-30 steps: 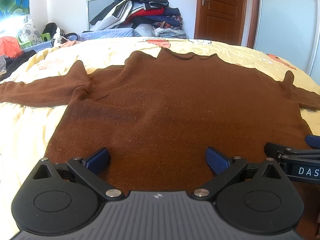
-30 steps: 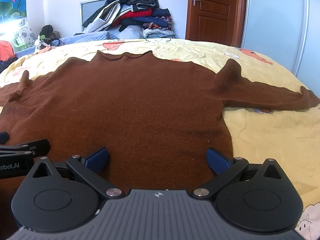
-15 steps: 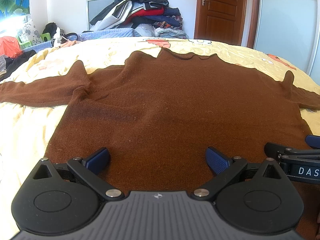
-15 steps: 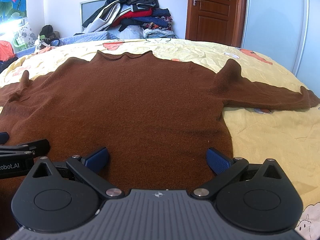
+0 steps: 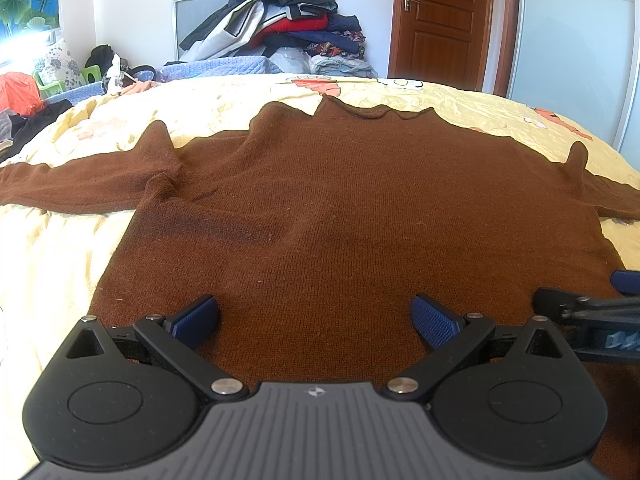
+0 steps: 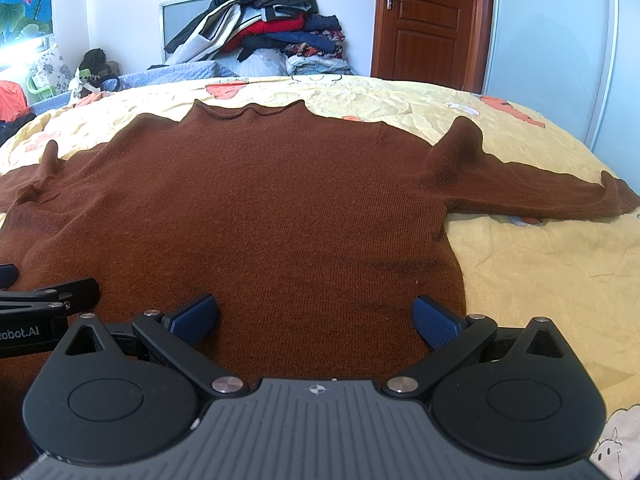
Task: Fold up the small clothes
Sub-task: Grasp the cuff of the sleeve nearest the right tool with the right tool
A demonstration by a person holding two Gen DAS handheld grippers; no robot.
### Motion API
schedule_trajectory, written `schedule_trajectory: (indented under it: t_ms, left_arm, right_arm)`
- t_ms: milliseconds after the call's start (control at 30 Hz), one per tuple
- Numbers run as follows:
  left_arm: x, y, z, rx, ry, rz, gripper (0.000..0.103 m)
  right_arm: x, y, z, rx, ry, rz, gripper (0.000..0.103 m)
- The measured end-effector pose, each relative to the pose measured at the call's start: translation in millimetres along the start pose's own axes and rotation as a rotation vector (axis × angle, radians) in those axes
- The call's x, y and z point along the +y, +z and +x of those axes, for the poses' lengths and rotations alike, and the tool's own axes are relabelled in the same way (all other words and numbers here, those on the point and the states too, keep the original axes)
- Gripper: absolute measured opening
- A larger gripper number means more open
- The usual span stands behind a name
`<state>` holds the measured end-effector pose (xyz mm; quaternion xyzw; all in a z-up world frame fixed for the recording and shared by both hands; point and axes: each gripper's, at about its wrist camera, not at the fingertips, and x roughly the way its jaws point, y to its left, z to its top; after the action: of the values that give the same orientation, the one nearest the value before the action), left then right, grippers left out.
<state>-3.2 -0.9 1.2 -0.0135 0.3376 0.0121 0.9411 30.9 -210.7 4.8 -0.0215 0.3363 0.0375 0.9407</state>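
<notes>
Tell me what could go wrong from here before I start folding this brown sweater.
Both the left gripper and right gripper sit open over the hem of the brown sweater, close together; they could collide. A pinch might also catch the yellow bedsheet. Raised bumps at the sleeves may fold in as creases.

"obot.AI" on left claw (image 6: pixel 36 312)

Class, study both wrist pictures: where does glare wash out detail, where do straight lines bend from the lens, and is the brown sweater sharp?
Left wrist view: the window at upper left is washed out by glare; the wardrobe edge bows; the brown sweater is sharp, knit visible. Right wrist view: the same glare at upper left, the door frame curves, and soft dark shading crosses the sweater.
</notes>
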Motion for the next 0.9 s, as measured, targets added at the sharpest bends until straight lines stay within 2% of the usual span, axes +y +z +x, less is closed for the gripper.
schedule_trajectory:
  t_ms: [67,133,233,300,400,467,567,633,700,833,900]
  left_arm:
    - [0.1,0.0,-0.1,-0.001,0.0,-0.001,0.103]
    - [0.5,0.1,-0.1,0.0,0.0,-0.001,0.103]
    - [0.5,0.0,-0.1,0.0,0.0,0.0,0.103]
    - [0.0,0.0,0.0,0.0,0.0,0.0,0.103]
    - [-0.1,0.0,0.1,0.0,0.0,0.0,0.103]
    - [0.4,-0.1,0.3,0.0,0.0,-0.001,0.103]
    - [1.2,-0.2,0.4,0.001,0.001,0.001,0.103]
    - [1.8,-0.3,0.3,0.001,0.001,0.001,0.103]
    - [1.2,-0.2,0.4,0.001,0.001,0.001,0.103]
    - [1.8,-0.3,0.3,0.001,0.001,0.0,0.103]
    - [1.1,-0.2,0.4,0.001,0.001,0.001,0.103]
  right_arm:
    - [-15.7,11.5,-5.0,0.028,0.077,0.021,0.103]
    - [-53.6,26.0,-17.7,-0.038,0.173,0.137,0.103]
    - [-139.3,48.1,-26.9,-0.151,0.231,0.358,0.103]
    - [-209.1,54.6,-23.5,-0.184,0.202,0.543,0.103]
    - [-311.9,56.5,-14.3,-0.158,0.093,0.798,0.103]
    - [-364.8,52.3,-11.5,-0.189,0.055,0.903,0.1]
    - [-430.9,43.3,-2.6,-0.221,0.018,1.056,0.09]
    - [-457.8,35.7,7.1,-0.237,-0.004,1.137,0.081]
    - [-473.6,30.1,20.6,-0.245,-0.003,1.175,0.062]
    - [-476.1,29.2,49.1,-0.247,0.023,1.144,0.048]
    - [-481.5,41.2,59.3,-0.247,0.026,1.138,0.038]
